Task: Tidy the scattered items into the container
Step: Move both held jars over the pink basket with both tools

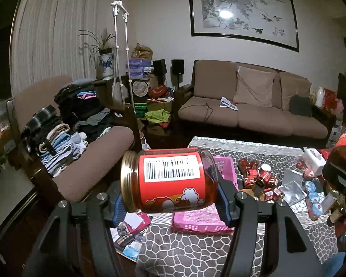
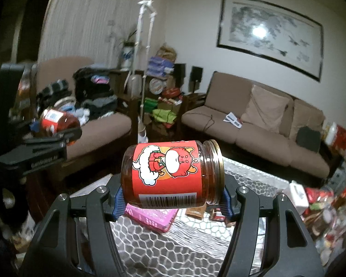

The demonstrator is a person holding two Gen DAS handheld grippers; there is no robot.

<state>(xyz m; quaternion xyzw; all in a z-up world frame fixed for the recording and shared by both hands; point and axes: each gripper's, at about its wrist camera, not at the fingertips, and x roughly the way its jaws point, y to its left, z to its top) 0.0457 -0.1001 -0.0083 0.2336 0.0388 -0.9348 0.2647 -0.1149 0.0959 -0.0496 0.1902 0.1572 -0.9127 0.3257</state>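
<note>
My left gripper point(image 1: 170, 204) is clamped end to end on a red-labelled glass jar point(image 1: 170, 181) lying sideways, gold lid to the left. My right gripper point(image 2: 171, 202) is clamped on a second jar point(image 2: 173, 173), lid to the right. Both jars hang in the air above the pink basket point(image 1: 203, 217) on the table's pebble-patterned cloth point(image 1: 191, 249). Small red jars point(image 1: 260, 180) lie scattered right of the basket, with foil pouches point(image 1: 293, 184) beside them.
</note>
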